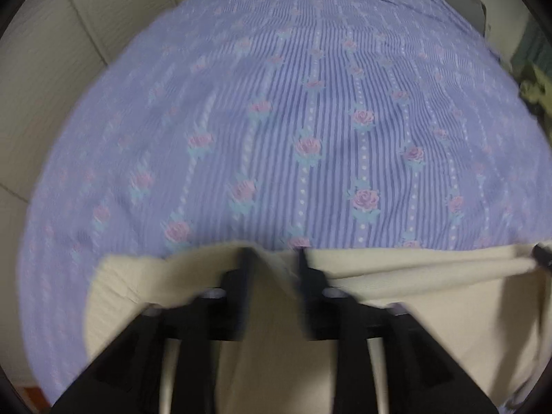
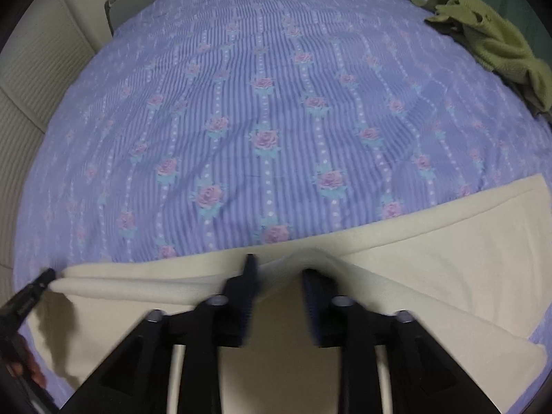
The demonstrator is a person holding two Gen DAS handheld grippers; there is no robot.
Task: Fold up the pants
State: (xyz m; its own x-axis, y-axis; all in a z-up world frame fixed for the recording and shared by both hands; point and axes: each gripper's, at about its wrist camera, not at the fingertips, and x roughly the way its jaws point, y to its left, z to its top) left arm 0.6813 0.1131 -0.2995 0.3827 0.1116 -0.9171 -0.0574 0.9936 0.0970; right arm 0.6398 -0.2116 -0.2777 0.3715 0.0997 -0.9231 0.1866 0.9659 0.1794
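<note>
Cream pants lie along the near edge of a bed, their folded upper edge running across both views. My left gripper points down at that edge. Its fingers stand apart, open, with a raised peak of the cream cloth between them and no pad pressing on it. My right gripper is open in the same way over a ridge of the pants. The right gripper's tip shows at the cloth's edge in the left wrist view. In the right wrist view the left gripper shows at the far left, with a hand below it.
A purple striped bedsheet with pink roses covers the bed beyond the pants. A crumpled green cloth lies at the far right corner, also glimpsed as the green cloth. A pale quilted panel borders the bed on the left.
</note>
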